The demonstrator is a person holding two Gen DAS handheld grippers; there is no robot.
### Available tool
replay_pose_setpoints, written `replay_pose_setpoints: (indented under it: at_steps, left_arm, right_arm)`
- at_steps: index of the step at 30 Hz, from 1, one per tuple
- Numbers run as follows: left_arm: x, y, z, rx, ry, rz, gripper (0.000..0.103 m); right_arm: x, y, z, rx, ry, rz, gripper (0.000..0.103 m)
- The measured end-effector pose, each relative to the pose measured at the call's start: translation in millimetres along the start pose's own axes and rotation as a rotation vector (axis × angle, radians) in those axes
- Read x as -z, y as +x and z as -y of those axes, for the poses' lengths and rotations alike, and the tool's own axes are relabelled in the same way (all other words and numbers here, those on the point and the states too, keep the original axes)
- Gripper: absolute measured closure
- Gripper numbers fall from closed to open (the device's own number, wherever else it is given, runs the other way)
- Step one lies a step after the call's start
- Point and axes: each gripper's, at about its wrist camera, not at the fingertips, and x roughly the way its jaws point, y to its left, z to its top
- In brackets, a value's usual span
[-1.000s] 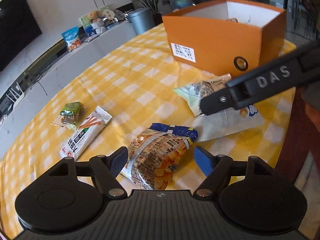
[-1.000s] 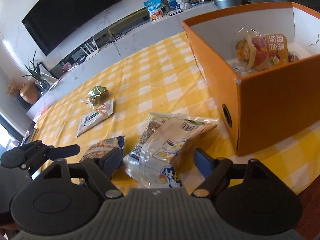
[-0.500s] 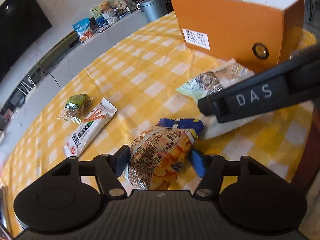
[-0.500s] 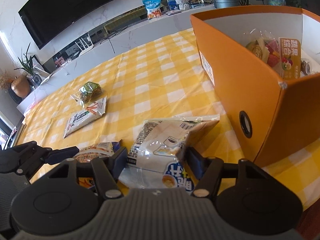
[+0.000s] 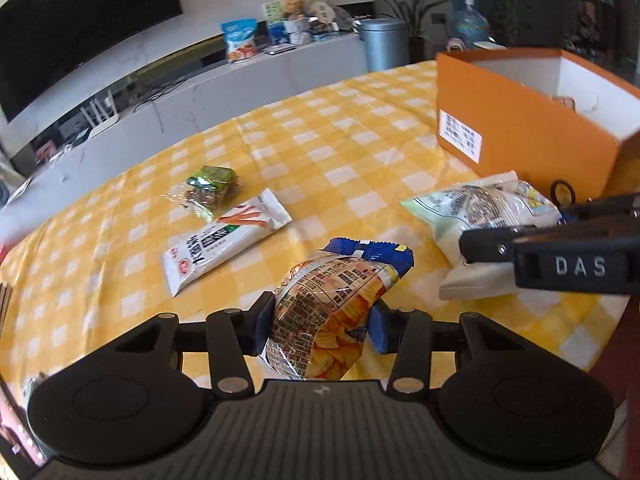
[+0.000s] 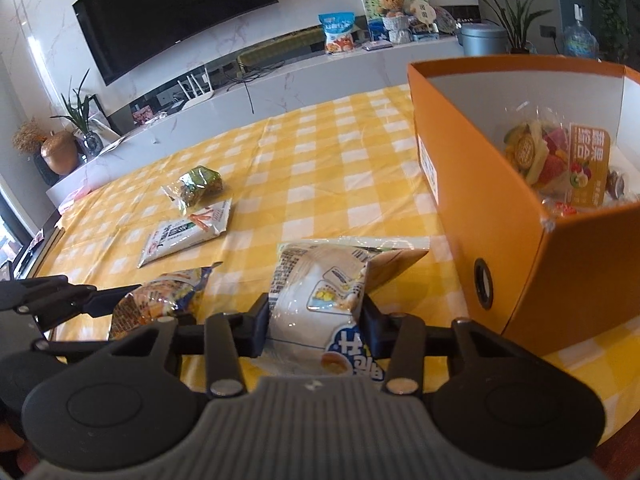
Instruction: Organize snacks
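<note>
Left wrist view: the left gripper [image 5: 320,326] has just been closing and now pinches a chip bag [image 5: 332,312] between its blue pads, so the bag can be carried to the orange box [image 5: 520,136]. The bag is crinkly, glossy film, puffed with air, with a blue serrated top seam; its far end seems lifted off the yellow checked tablecloth [image 5: 320,160], though the angle makes that uncertain. Left of the box, well apart from it, lie a flat white stick-snack packet [image 5: 228,248] and a small green-topped clear pouch [image 5: 208,192], untouched. Near the box's front corner, the right gripper clamps a pale bag [image 5: 480,208].

Right wrist view: the right gripper [image 6: 316,322] has also just been closing; its pads squeeze the pale bag [image 6: 320,292], a soft, shiny pillow pack, just left of the box [image 6: 480,184]. The box is stiff cardboard, white inside, open-topped, with a round metal grommet; a fruit-crisp pack [image 6: 556,156] already rests inside. The left gripper [image 6: 96,300] holds the chip bag [image 6: 160,300] farther left.
</note>
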Motion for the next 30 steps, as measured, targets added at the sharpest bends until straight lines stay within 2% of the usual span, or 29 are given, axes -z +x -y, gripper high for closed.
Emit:
replay_pose_setpoints:
  at_steps: [3, 8, 13, 16, 19, 25, 27, 30]
  left_arm:
    - [-8, -15, -10, 0.024, -0.101, 0.016, 0.049]
    - [-26, -44, -22, 0.082, -0.249, 0.091, 0.049]
    - [-59, -65, -13, 0.173, -0.275, 0.157, 0.049]
    - [-83, -69, 0, 0.249, -0.291, 0.188, 0.049]
    - [-105, -67, 16, 0.316, -0.29, 0.196, 0.049]
    - [-146, -51, 59, 0.449, -0.22, 0.191, 0.049]
    - [-158, -43, 76, 0.506, -0.212, 0.18, 0.049]
    - [-174, -27, 102, 0.548, -0.197, 0.16, 0.049]
  right_arm:
    - [-5, -11, -3, -0.018, -0.034, 0.015, 0.06]
    - [-14, -40, -12, -0.056, -0.155, 0.085, 0.06]
    - [-34, -77, -2, -0.104, -0.217, 0.157, 0.06]
    - [-49, -97, 12, -0.102, -0.259, 0.186, 0.06]
    - [-64, -114, 31, -0.066, -0.305, 0.204, 0.06]
    - [-87, -141, 80, 0.077, -0.387, 0.208, 0.06]
    - [-95, -143, 101, 0.114, -0.398, 0.179, 0.06]
    - [-105, -142, 132, 0.155, -0.399, 0.128, 0.06]
